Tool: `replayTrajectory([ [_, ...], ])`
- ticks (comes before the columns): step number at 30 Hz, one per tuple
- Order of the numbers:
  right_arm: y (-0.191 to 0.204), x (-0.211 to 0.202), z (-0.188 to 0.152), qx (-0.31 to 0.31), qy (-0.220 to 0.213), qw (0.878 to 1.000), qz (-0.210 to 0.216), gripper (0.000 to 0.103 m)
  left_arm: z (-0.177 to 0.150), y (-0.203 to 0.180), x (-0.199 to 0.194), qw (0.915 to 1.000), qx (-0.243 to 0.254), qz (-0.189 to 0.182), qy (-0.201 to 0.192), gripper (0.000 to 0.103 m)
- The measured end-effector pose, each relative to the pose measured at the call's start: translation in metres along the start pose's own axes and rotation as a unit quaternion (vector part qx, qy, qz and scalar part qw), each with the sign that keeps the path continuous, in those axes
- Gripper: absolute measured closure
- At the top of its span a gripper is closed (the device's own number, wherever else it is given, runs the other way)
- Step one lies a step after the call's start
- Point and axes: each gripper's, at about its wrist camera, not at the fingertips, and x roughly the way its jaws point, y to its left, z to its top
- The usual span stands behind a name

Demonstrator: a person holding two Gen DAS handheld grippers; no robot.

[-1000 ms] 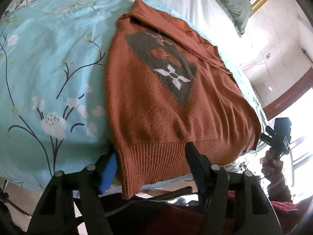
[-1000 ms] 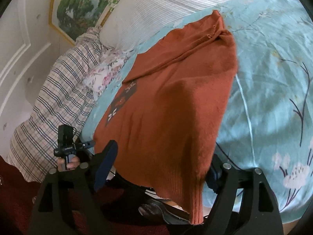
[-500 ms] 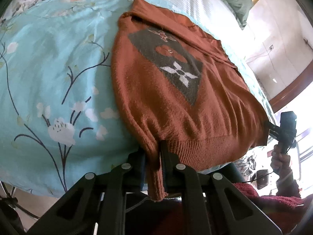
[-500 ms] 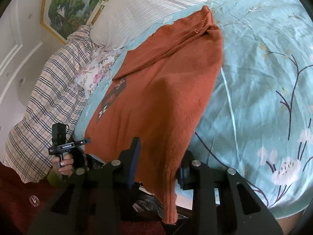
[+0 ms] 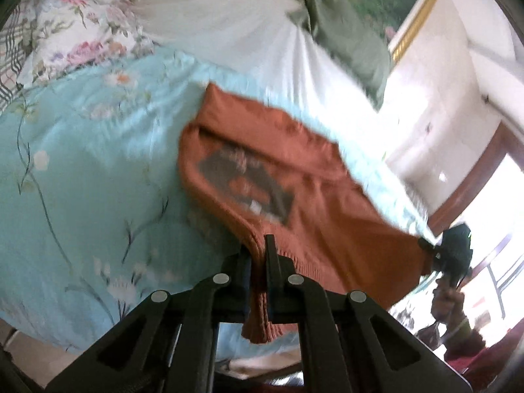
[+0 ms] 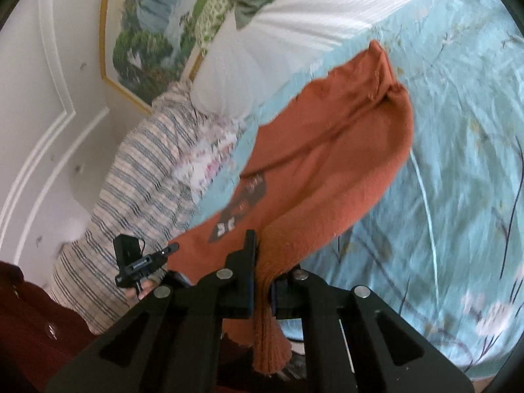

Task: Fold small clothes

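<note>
A rust-orange knit sweater [image 5: 314,203] with a dark patterned patch on its front lies on the light blue floral bedspread [image 5: 82,177]. My left gripper [image 5: 258,262] is shut on the ribbed hem at one bottom corner and holds it lifted off the bed. My right gripper [image 6: 262,268] is shut on the hem at the other bottom corner, also lifted; the sweater [image 6: 327,170] stretches away from it toward the pillows. Each gripper shows small in the other's view, the right one [image 5: 452,249] and the left one [image 6: 140,258].
A white striped pillow [image 5: 229,26] and a green one [image 5: 347,42] lie at the head of the bed. A plaid blanket [image 6: 137,196] and a floral pillow [image 5: 75,39] lie along one side. A framed picture [image 6: 147,29] hangs on the wall.
Both grippers closed on the sweater's hem corners and lifted them up and toward the head of the bed. The lower part of the sweater has come off the bedspread.
</note>
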Motion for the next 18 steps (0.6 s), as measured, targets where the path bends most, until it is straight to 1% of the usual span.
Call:
replayTrajectory([
  [3, 0.002, 0.005, 0.023, -0.009, -0.017, 1.0, -0.001, 0.095, 0.028, -0.007, 0.005, 0.9995, -0.006, -0.007, -0.03, 0.099],
  [9, -0.004, 0.023, 0.085, -0.026, -0.035, 0.999, -0.03, 0.095, 0.092, -0.019, 0.034, 0.9973, 0.004, 0.011, -0.072, 0.099],
  [11, -0.01, 0.034, 0.113, -0.029, -0.04, 0.998, -0.038, 0.095, 0.116, -0.023, 0.046, 0.9958, 0.011, 0.025, -0.087, 0.099],
  [13, -0.018, 0.044, 0.133, -0.026, -0.043, 0.998, -0.045, 0.095, 0.138, -0.023, 0.06, 0.9944, 0.013, 0.042, -0.096, 0.099],
  [18, -0.054, 0.077, 0.185, -0.004, -0.041, 0.995, -0.088, 0.095, 0.185, -0.017, 0.113, 0.9923, 0.016, 0.081, -0.092, 0.099],
])
